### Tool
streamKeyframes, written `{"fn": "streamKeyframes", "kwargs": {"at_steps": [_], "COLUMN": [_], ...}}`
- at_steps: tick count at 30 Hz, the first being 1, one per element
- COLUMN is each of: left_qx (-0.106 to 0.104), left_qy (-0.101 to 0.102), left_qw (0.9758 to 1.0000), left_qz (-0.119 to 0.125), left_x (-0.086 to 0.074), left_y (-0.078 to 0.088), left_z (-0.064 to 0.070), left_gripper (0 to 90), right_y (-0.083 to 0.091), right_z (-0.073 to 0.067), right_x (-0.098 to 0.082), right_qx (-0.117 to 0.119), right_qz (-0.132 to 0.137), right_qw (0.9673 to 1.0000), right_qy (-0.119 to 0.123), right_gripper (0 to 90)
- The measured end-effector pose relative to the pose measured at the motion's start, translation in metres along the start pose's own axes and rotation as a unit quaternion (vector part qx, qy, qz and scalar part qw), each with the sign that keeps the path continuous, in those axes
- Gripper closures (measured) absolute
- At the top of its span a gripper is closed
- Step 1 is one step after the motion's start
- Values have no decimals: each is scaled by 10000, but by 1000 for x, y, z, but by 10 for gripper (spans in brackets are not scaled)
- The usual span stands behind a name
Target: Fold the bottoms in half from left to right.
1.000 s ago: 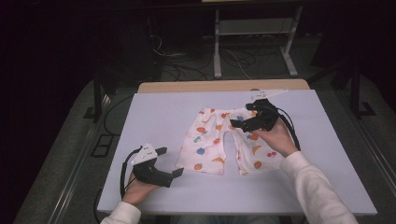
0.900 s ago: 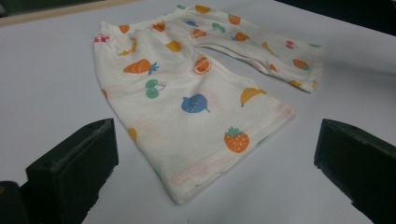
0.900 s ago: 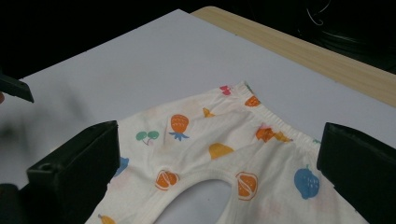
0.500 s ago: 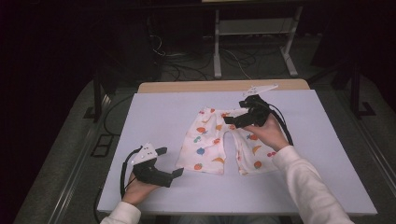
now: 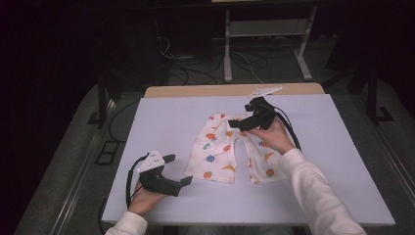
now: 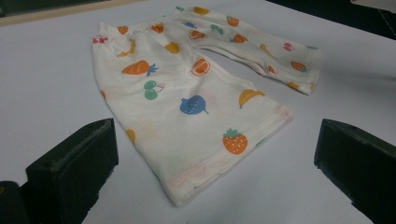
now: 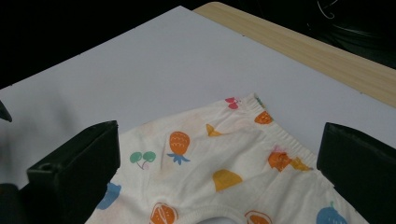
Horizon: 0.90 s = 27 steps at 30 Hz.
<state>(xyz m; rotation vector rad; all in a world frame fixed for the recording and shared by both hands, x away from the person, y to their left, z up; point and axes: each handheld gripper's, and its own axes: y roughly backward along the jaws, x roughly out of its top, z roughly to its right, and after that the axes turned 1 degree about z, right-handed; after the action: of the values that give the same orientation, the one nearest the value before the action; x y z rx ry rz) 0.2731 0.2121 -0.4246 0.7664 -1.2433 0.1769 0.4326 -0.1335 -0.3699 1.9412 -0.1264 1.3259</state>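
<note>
Fruit-print shorts (image 5: pixel 230 154) lay flat mid-table (image 5: pixel 161 117). The right claw (image 5: pixel 234 124), spread, hovered over the waistband at twelve o'clock, seemingly lining up a grasp. The left claw (image 5: pixel 177 169), spread, rested at eight o'clock, apparently waiting.

High view overlooks table (image 5: pixel 161 117); claw views closely share shorts (image 6: pixel 187 102).

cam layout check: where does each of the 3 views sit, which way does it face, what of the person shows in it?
High view: above the person's side, facing forward and down on the white table; both forearms, left gripper, right gripper.
Left gripper view: low by the table's near edge, facing the hem of the fruit-print shorts between its open jaws.
Right gripper view: over the shorts' crotch, facing their waistband; open jaws at the bottom corners.
Shared: all three show the shorts and table.
</note>
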Motion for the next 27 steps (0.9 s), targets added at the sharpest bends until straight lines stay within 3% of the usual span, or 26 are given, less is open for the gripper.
{"fn": "streamKeyframes", "kwargs": {"at_steps": [27], "left_qx": [-101], "left_qy": [-1], "left_qw": [9999], "left_qz": [64], "left_x": [1], "left_y": [0], "left_z": [2], "left_gripper": [0], "right_y": [-43], "right_z": [11], "right_x": [25], "right_qx": [-100], "right_qz": [-61], "right_qw": [9999], "right_qy": [-16], "right_gripper": [0]}}
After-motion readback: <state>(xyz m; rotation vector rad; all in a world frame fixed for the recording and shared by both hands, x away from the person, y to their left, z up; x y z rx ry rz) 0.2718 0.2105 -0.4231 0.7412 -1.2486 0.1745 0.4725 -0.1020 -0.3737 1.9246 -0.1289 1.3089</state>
